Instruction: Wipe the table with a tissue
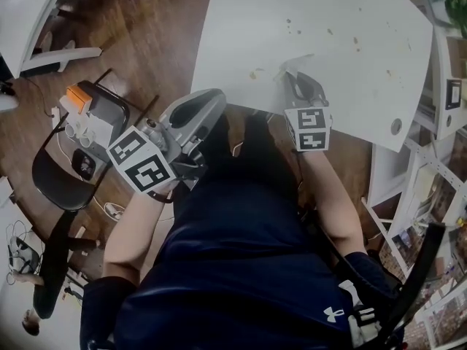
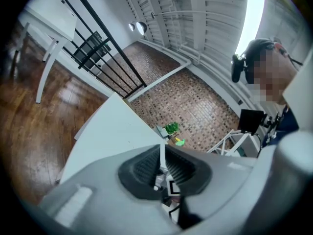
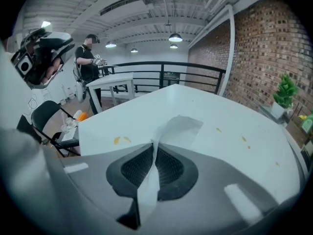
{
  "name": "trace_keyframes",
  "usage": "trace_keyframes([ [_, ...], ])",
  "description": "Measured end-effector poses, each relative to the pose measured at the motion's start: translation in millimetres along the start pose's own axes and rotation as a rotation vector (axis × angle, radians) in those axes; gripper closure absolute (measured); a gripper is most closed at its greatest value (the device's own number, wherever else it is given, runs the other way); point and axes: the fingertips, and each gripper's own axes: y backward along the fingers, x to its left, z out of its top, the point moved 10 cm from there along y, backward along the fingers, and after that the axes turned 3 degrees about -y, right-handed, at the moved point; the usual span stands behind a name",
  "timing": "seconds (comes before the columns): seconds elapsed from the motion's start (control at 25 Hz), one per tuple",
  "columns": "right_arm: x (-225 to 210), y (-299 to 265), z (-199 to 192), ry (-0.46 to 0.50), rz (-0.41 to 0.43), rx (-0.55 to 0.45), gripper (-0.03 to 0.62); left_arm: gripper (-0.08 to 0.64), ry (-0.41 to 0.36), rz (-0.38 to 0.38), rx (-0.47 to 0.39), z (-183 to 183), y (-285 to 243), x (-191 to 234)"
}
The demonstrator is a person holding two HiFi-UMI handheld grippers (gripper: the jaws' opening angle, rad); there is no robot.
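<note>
White table (image 1: 328,20) with a rounded front, matte and bare apart from small orange-brown spots (image 1: 255,73): a pair near the front edge, more scattered toward the far side.

Over that near edge, right gripper (image 1: 297,79), jaws pressed together on a tissue (image 1: 295,64). White sheet fanned out ahead of the tips, a strip trailing back between the pads. Touching the top or just above it: cannot tell.

Just off the near-left edge, left gripper (image 1: 211,102), jaws all but together, only a thin slit between, nothing in it.

Around the table, dark wood floor (image 1: 146,35). To the right, brick wall (image 3: 274,43) with a plant (image 3: 285,92) at its foot, and white shelving (image 1: 445,71) close by the table's side. Beyond the far edge, black railing (image 3: 161,65). Overhead, ribbed ceiling with round lamps (image 3: 175,37). Farther back on the left, second table (image 3: 115,82), also white, and a person (image 3: 89,58) standing beside it. Nearer on that side, black chair (image 1: 58,181) next to a grey box (image 1: 102,111).
</note>
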Motion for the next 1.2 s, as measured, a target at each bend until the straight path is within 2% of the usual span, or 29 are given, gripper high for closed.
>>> trace_keyframes([
  [0.12, 0, -2, 7, 0.004, -0.028, -0.045, 0.572, 0.533, 0.005, 0.005, -0.006, 3, 5, 5],
  [0.32, 9, -16, 6, 0.064, -0.032, 0.024, 0.572, 0.534, 0.018, 0.017, -0.01, 4, 12, 13],
  [0.64, 25, -28, -1, 0.111, -0.032, 0.066, 0.572, 0.534, 0.03, 0.025, -0.016, 6, 20, 22],
  [1.2, 34, -32, 3, 0.109, -0.01, 0.074, 0.572, 0.534, 0.035, 0.022, -0.022, 11, 26, 25],
])
